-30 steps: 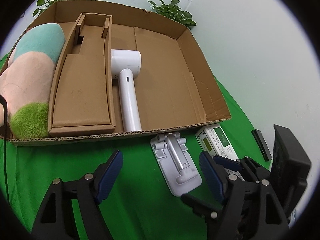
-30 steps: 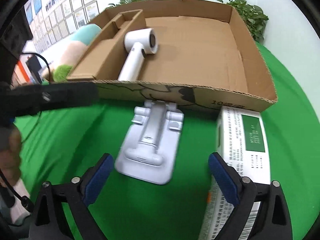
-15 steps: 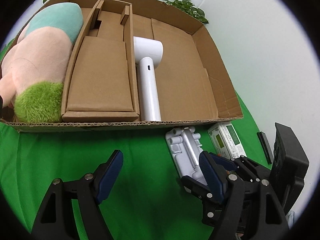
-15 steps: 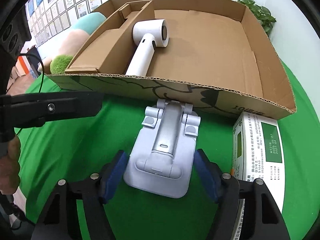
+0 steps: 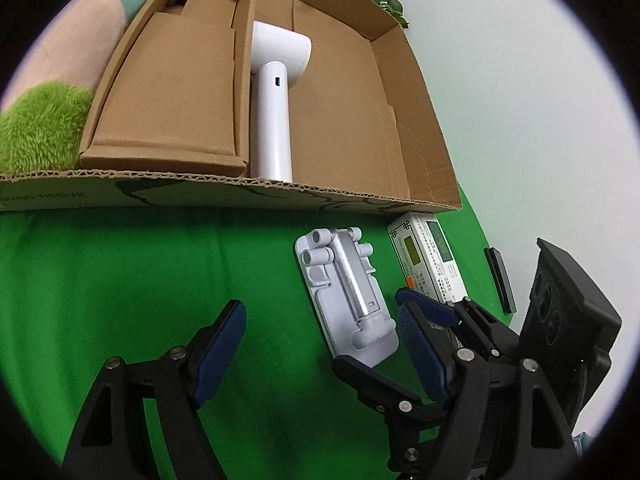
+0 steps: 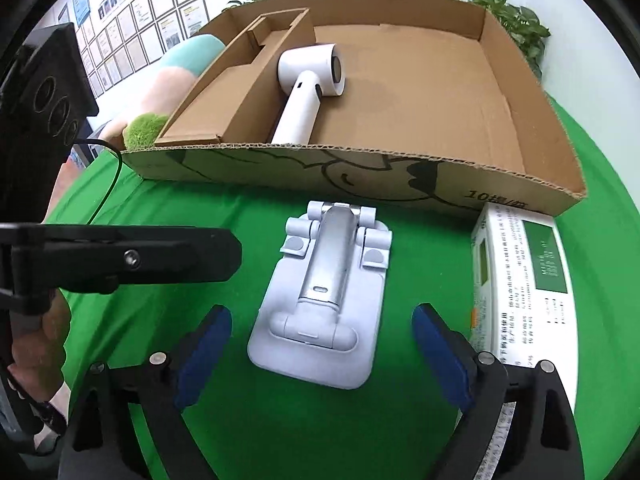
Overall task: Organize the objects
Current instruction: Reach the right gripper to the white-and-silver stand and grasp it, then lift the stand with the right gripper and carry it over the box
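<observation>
A folded white phone stand [image 6: 324,300] lies flat on the green cloth in front of the cardboard box [image 6: 360,176]. My right gripper [image 6: 320,344] is open, its blue pads on either side of the stand's near end, not touching it. My left gripper [image 5: 320,340] is open and empty over the cloth, left of the stand [image 5: 348,296]. A white hair dryer [image 5: 276,92] lies inside the box [image 5: 200,194], also seen in the right wrist view [image 6: 308,92]. A white and green carton [image 6: 520,280] lies right of the stand.
A cardboard insert [image 5: 172,92] fills the box's left part. A pink, teal and green plush toy [image 5: 44,100] lies left of the box. A small black bar [image 5: 500,280] lies right of the carton [image 5: 428,256]. Plants stand behind the box by a white wall.
Both grippers moved forward toward the box. The right gripper now straddles the phone stand's near end, with its jaws slightly narrower than one second ago. The left gripper stayed open.
</observation>
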Demonstrator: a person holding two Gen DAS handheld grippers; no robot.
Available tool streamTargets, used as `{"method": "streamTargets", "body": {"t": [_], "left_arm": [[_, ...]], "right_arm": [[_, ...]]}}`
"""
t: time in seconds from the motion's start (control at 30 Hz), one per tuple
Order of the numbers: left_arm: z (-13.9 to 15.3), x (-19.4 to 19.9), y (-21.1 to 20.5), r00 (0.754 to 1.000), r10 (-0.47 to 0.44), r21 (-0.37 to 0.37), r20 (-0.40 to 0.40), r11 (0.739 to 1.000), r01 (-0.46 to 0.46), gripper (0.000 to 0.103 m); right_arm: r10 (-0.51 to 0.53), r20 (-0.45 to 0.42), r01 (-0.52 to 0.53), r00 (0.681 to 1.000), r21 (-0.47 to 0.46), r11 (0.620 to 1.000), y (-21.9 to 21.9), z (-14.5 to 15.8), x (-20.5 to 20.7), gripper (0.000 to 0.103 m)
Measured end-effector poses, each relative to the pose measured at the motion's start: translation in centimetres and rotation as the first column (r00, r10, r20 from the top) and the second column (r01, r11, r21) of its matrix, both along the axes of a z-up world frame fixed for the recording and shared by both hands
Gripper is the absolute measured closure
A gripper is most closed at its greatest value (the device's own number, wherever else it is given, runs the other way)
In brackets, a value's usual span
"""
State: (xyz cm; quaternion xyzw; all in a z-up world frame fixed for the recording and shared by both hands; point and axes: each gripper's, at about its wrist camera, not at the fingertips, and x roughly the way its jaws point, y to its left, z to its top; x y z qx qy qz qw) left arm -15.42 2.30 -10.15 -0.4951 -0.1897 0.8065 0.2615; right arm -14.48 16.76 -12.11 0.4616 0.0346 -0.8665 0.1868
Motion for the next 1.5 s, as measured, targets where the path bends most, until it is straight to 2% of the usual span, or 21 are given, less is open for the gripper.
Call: {"method": "streamTargets", "body": {"t": [0.13, 0.2, 0.23, 0.4, 0.57, 0.63, 0.73, 0.97, 1.03, 1.5], "left_arm": [[-0.4, -0.3, -0.5, 1.0, 0.022, 0.01, 0.02, 1.0, -0.022, 0.026], [-0.5, -0.3, -0.6, 0.999, 0.022, 0.011, 0.023, 1.0, -0.022, 0.026], [-0.5, -0.2, -0.6, 1.0, 0.019, 0.012, 0.025, 1.0, -0.02, 0.026], [-1.0, -0.1, -0.1, 0.999, -0.008, 0.059, 0.047, 0.998, 0.005, 0.026], [-1.7, 0.1, 0.4, 0.997, -0.024, 0.094, 0.077, 0.995, 0.017, 0.026], [-2.0, 0.0, 0.7, 0.996, -0.024, 0.091, 0.092, 0.996, 0.015, 0.036], [-1.9, 0.2, 0.9, 0.996, -0.015, 0.083, 0.089, 0.997, 0.007, 0.037], [-1.9, 0.2, 0.8, 0.995, 0.014, 0.044, 0.098, 0.999, -0.018, 0.054], [-2.0, 0.2, 0.7, 0.995, 0.023, 0.029, 0.102, 0.999, -0.026, 0.062], [-1.8, 0.3, 0.8, 0.993, 0.033, 0.016, 0.113, 0.999, -0.035, 0.063]], "right_arm": [[-0.013, 0.004, 0.013, 1.0, 0.01, 1.0, 0.0, -0.9, -1.1, 0.012], [-0.009, 0.0, 0.009, 1.0, 0.023, 1.0, -0.3, -1.0, -1.6, 0.022], [0.005, 0.003, -0.005, 1.0, 0.029, 1.0, -0.4, -1.0, -1.6, 0.035], [0.042, 0.02, -0.042, 0.999, -0.002, 0.999, -0.2, -0.8, -1.3, 0.036], [0.092, 0.057, -0.087, 0.994, -0.086, 0.993, -0.2, -0.2, 0.0, 0.036], [0.102, 0.064, -0.095, 0.993, -0.108, 0.99, -0.2, -0.1, 0.1, 0.036], [0.102, 0.083, -0.089, 0.991, -0.154, 0.984, 0.3, 0.1, 0.0, 0.036], [0.099, 0.107, -0.071, 0.989, -0.236, 0.969, 1.6, 0.7, -0.5, 0.036], [0.101, 0.107, -0.073, 0.989, -0.24, 0.968, 1.6, 0.9, -0.6, 0.036], [0.109, 0.095, -0.084, 0.99, -0.233, 0.969, 2.3, 2.5, -0.8, 0.036]]}}
